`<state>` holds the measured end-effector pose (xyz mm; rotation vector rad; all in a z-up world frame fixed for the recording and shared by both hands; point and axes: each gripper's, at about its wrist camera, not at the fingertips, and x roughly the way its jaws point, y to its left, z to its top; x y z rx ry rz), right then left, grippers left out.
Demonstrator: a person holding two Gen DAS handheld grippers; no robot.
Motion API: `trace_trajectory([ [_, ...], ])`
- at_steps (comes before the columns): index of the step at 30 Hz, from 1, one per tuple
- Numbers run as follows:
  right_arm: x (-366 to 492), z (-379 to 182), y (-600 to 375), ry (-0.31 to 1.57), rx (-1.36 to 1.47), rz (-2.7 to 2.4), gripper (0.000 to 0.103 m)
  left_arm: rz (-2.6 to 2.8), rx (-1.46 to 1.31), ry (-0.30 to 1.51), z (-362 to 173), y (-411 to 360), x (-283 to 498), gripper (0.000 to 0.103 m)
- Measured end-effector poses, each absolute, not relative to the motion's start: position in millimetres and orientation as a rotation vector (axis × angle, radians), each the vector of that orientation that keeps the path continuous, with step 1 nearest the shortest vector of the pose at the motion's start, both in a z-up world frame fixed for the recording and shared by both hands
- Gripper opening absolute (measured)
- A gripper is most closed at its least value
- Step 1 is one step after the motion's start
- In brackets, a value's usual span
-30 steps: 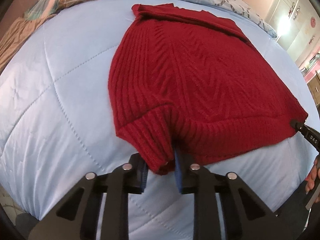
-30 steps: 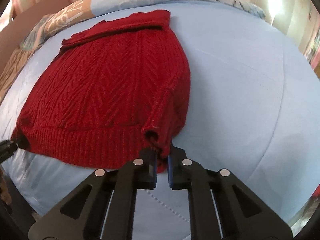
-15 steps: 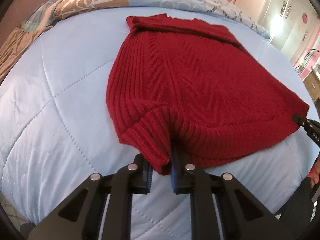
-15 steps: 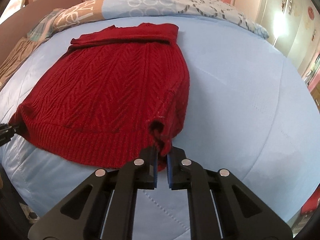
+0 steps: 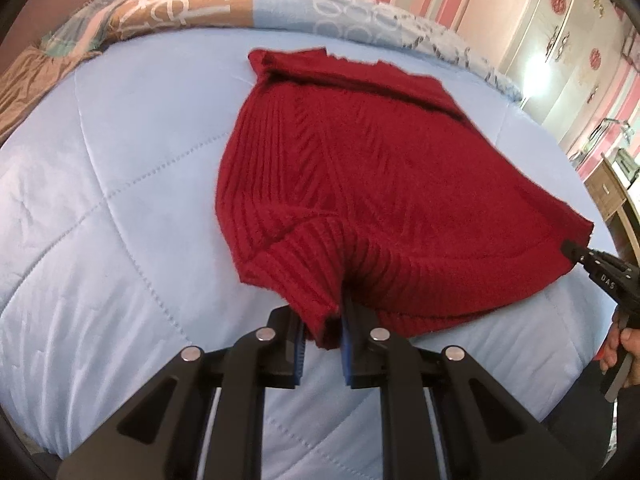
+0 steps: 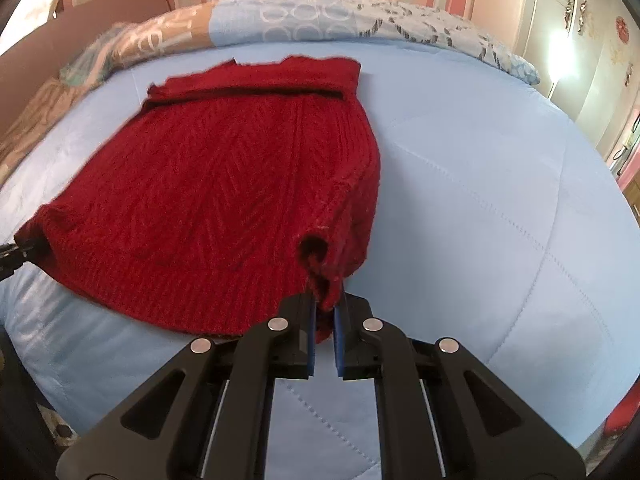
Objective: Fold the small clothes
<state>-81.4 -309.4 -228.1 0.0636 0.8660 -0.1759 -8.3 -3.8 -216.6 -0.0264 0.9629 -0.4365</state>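
Note:
A red knitted sweater [image 5: 384, 184] lies spread on a light blue quilt [image 5: 120, 208], its ribbed hem toward me and its far end folded over. My left gripper [image 5: 323, 330] is shut on the near left corner of the hem, which is lifted a little. My right gripper [image 6: 325, 312] is shut on the near right corner of the red knitted sweater [image 6: 224, 200], bunched between the blue pads. Each gripper's tip shows at the other view's edge: the right one [image 5: 576, 254] and the left one [image 6: 16, 254].
A patterned blanket [image 6: 280, 24] runs along the far edge of the bed. Pink striped walls and a white wardrobe [image 5: 580, 40] stand behind. A hand [image 5: 624, 352] shows at the right edge of the left wrist view. A wooden cabinet [image 5: 612, 196] stands to the right.
The left gripper's jaws have closed tighter onto the hem corner. Both grippers have tilted up a little, so more of the far wall shows. The sweater's near corners are raised slightly.

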Motion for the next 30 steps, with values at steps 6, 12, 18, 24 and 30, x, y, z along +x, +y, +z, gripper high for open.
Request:
trace_trajectory([
  [6, -74.3, -214.8, -312.3, 0.812, 0.062, -0.167, 0.007, -0.438, 0.018, 0.882, -198.7, -9.3, 1.0, 0.013],
  [12, -66.3, -218.3, -311.7, 0.832, 0.054, -0.162, 0.007, -0.459, -0.122, 0.986, -210.4, -0.9, 21.4, 0.022],
  [18, -73.4, -227.6, -314.4, 0.854, 0.071, -0.168, 0.007, -0.412, -0.138, 1.033, -220.3, 15.6, 0.6, 0.076],
  [24, -75.3, -232.7, -312.5, 0.866, 0.060, -0.175, 0.007, -0.414, -0.255, 1.087, -237.7, 42.3, -8.1, 0.090],
  [30, -73.1, -229.8, -308.5, 0.864, 0.041, -0.175, 0.007, -0.406, -0.350, 1.121, -249.8, 47.5, 12.2, 0.089],
])
